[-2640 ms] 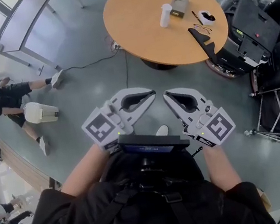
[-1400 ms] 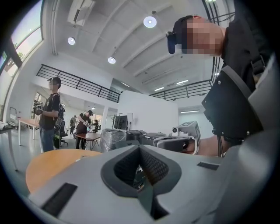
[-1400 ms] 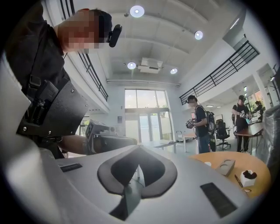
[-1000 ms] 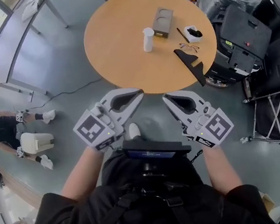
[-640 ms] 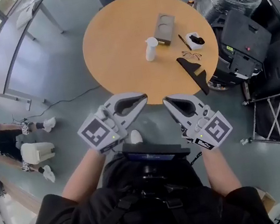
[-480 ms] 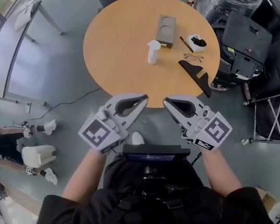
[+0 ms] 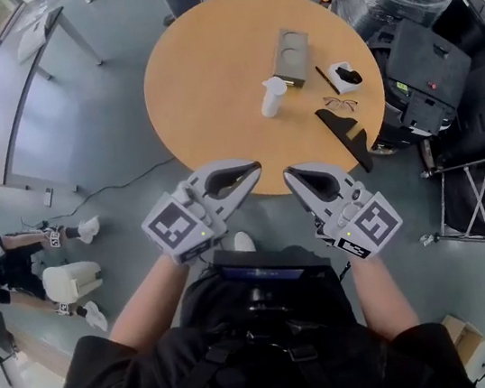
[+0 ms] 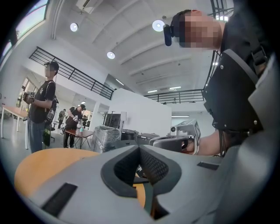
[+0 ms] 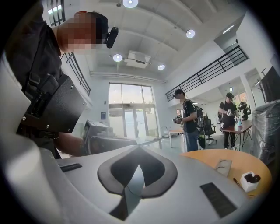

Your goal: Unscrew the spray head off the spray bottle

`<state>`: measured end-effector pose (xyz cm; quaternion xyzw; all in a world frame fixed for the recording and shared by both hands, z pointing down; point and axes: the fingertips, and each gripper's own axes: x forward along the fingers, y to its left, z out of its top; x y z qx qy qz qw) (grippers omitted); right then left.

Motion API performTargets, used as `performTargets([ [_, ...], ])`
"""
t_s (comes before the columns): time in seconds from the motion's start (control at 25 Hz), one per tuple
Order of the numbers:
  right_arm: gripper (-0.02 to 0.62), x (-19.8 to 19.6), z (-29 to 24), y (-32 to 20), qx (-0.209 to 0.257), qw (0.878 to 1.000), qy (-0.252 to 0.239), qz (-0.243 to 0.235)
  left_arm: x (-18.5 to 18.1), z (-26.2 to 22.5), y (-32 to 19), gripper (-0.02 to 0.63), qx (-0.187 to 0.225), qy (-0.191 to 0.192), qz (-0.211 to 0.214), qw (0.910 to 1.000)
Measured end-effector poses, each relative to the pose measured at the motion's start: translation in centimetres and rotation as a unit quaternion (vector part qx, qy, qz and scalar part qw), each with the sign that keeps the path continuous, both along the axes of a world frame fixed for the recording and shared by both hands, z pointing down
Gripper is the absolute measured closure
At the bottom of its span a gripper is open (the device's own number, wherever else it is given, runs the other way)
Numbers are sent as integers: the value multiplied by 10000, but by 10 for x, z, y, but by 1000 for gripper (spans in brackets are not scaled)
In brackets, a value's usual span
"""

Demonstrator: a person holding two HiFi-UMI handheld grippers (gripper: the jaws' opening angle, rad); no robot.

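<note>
While both tools hang side by side just short of the near edge of the round orange bench (image 7: 197, 77), neither holds anything: the left tool (image 7: 253, 171) has its jaws pressed together with nothing between them, and the right tool (image 7: 290, 176) is closed the same way. The white spray bottle (image 7: 272, 98) stands upright about midway between the bench's edges, well apart from both tools. Just beyond it, toward the far edge, lies a grey box (image 7: 291, 50). Toward the right edge lie a pair of glasses (image 7: 341, 105) and a black angular piece (image 7: 345, 131) that reaches the rim.
</note>
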<state>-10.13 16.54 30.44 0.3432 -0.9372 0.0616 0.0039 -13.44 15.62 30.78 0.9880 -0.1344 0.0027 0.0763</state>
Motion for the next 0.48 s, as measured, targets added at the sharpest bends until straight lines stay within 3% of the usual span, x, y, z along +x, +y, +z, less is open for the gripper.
performTargets([
  [0.48,589,23,18,-46,-26,10000,-22,-37,18,24,-45,601,-100,-149,-193,9997],
])
